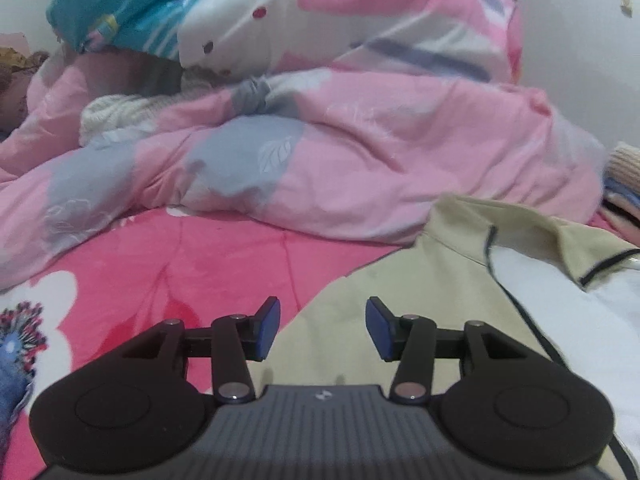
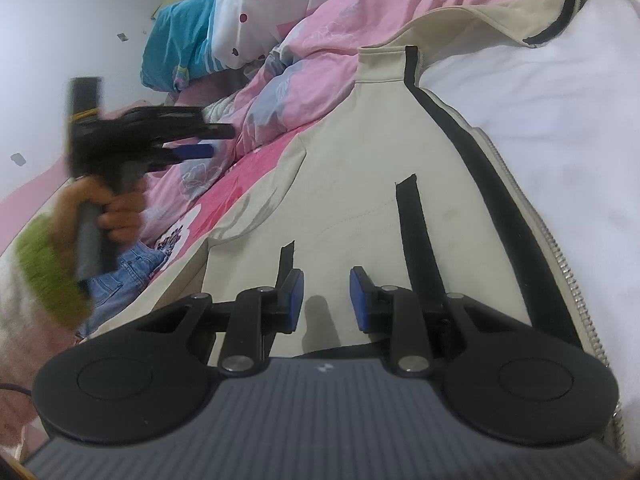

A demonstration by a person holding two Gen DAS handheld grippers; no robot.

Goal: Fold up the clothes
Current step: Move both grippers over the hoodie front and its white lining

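A beige jacket (image 1: pixel 384 312) with black trim and white lining lies spread on the bed, seen also in the right wrist view as the jacket (image 2: pixel 352 184). My left gripper (image 1: pixel 324 326) hangs open above the jacket's left edge with nothing between its blue pads (image 1: pixel 269 326). In the right wrist view this left gripper (image 2: pixel 218 142) is blurred and held up in the air by a hand (image 2: pixel 120 216) with a green cuff. My right gripper (image 2: pixel 326 298) stands open low over the beige panel, its jaws narrowly apart and bare.
A pink floral sheet (image 1: pixel 192 272) covers the bed. A crumpled pink quilt (image 1: pixel 360 152) and a teal pillow (image 1: pixel 132 4) are piled behind. Blue jeans (image 2: pixel 124 276) lie left of the jacket. Folded clothes (image 1: pixel 624 184) sit at the far right.
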